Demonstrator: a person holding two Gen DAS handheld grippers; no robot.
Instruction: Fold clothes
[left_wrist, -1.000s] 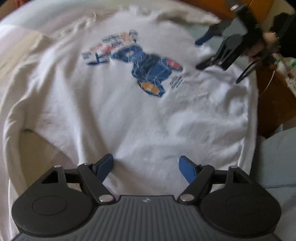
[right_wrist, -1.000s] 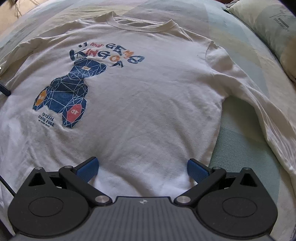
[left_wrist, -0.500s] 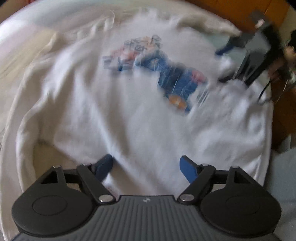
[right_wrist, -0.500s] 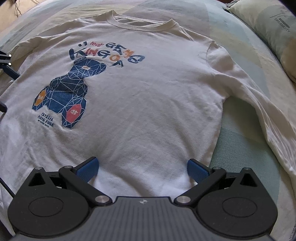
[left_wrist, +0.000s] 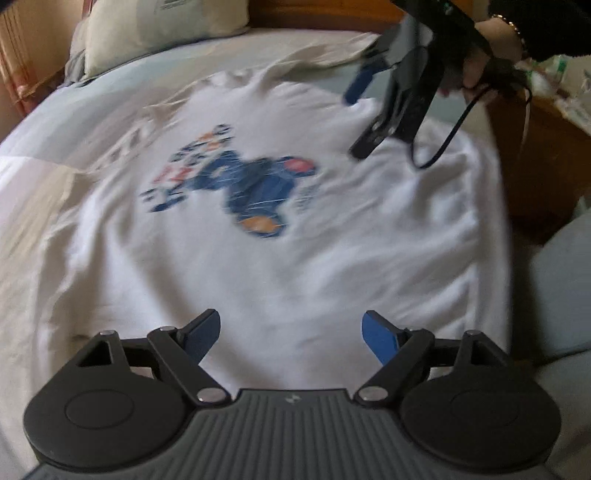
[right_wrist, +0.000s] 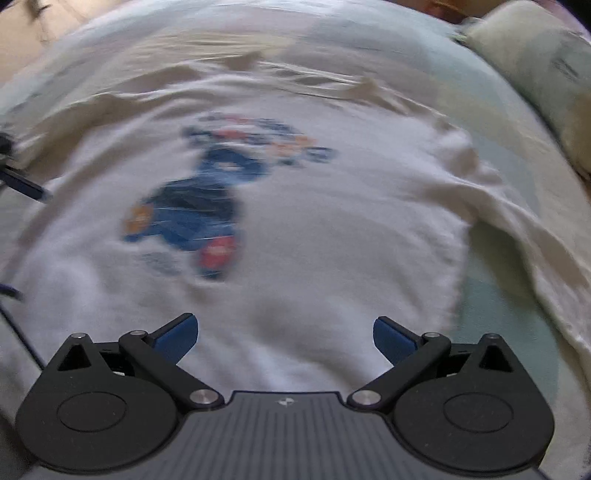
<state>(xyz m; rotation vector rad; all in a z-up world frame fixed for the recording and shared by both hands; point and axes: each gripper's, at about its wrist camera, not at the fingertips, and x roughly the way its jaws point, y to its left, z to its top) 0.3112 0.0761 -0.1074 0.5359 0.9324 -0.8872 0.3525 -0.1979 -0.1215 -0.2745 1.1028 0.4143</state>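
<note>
A white long-sleeved shirt with a blue bear print lies flat on the bed, front side up. It also shows in the right wrist view, with its print and one sleeve trailing off to the right. My left gripper is open and empty above the shirt's side. My right gripper is open and empty above the shirt's lower part. The right gripper also shows in the left wrist view, held by a hand over the shirt's far corner. Both views are blurred.
A pale pillow lies at the head of the bed; it also shows in the right wrist view. The bed sheet is pale green and cream. A wooden frame runs along the bed's far side.
Both grippers have lifted and pulled back, so more of the shirt and the bed shows. The views have gone blurry with motion. Both grippers stay open.
</note>
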